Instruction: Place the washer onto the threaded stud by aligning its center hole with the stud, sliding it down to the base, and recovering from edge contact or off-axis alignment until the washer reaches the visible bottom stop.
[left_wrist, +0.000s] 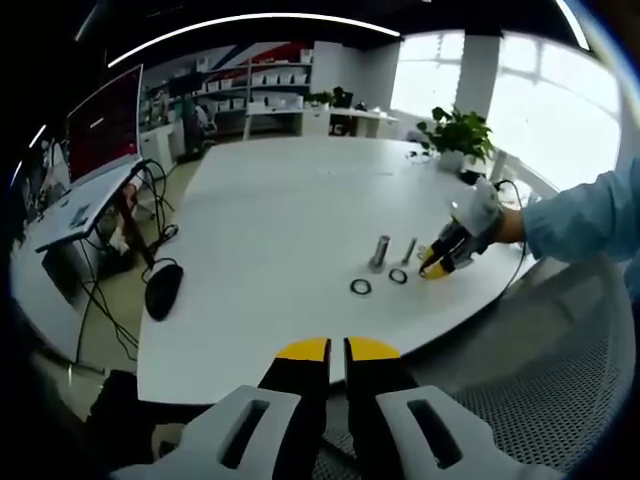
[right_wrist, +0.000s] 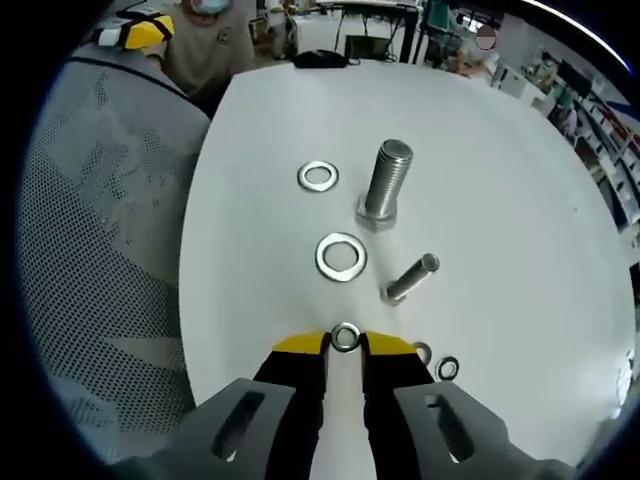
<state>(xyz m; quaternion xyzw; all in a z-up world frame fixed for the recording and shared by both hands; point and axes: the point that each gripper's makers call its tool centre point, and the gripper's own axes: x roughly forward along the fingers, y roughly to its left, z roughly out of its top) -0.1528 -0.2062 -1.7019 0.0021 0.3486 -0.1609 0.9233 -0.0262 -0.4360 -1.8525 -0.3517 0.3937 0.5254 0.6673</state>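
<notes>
Right gripper view, item one: our right gripper (right_wrist: 345, 343) clenched on a small washer (right_wrist: 345, 337), pinched by its edge between the yellow tips, low over the white table (right_wrist: 500, 150). Item two: upright threaded stud (right_wrist: 385, 183) ahead, well apart from the washer. Item three: a smaller bolt (right_wrist: 410, 277) and two loose washers (right_wrist: 341, 256) between. Left gripper (left_wrist: 337, 349) idle, jaws closed on nothing. We judge the carry best done level, hole centred above the stud before lowering.
</notes>
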